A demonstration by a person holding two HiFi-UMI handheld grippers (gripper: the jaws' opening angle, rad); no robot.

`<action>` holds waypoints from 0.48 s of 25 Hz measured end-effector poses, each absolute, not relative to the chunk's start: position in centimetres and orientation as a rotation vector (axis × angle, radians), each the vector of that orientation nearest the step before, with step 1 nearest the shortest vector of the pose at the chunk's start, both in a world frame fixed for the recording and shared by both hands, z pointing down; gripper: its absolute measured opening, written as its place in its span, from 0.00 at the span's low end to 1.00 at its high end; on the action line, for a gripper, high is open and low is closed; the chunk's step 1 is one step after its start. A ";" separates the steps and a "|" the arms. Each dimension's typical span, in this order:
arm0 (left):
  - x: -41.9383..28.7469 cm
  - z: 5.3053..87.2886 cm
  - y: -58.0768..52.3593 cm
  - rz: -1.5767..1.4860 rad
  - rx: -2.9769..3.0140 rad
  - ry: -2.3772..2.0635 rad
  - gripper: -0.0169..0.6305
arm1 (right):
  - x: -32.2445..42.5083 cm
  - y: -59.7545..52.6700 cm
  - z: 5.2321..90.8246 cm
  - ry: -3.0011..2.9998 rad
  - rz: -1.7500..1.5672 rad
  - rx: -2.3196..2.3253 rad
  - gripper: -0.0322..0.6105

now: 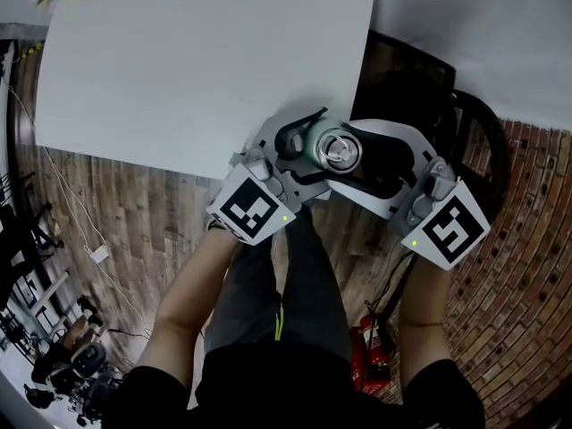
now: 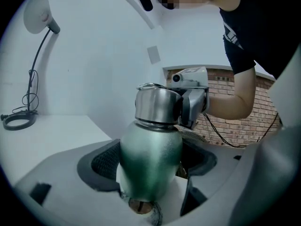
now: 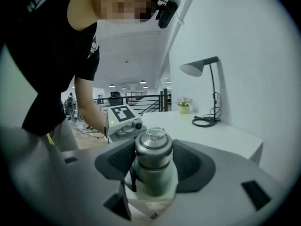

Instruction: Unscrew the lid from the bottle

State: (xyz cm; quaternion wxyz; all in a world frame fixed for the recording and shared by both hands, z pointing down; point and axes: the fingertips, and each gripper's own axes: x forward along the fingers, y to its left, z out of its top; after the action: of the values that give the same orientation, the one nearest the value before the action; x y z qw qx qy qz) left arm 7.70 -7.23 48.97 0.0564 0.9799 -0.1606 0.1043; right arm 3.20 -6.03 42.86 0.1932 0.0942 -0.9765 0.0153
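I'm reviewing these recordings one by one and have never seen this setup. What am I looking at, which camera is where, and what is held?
No robot here: a person holds a hand-held gripper in each hand. The head view looks down from the person's head; the other two cameras ride on the hand-held grippers, looking along their jaws. The left hand-held gripper clamps the green bottle by its body, in the air beside the white table. The right hand-held gripper grips the steel lid, which sits on the bottle. On the table stand a lamp and a small plant.
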 end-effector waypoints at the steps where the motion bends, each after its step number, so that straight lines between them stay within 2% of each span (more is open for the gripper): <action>1: 7.7 49.0 -7.2 0.318 2.973 -0.486 0.60 | 3.1 -6.0 42.8 -2.736 0.049 0.225 0.45; 9: 7.7 48.7 -7.4 0.290 2.942 -0.514 0.60 | 2.9 -6.2 42.7 -2.752 0.038 0.224 0.45; 12: 7.7 48.7 -7.4 0.298 2.950 -0.513 0.60 | 2.9 -6.5 42.7 -2.754 0.015 0.256 0.50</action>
State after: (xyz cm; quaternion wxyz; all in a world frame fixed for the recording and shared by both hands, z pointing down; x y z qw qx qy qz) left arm 7.73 -7.37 48.71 0.0664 0.9782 -0.1700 0.0987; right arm 2.93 -6.49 42.73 0.1870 0.0910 -0.9781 0.0052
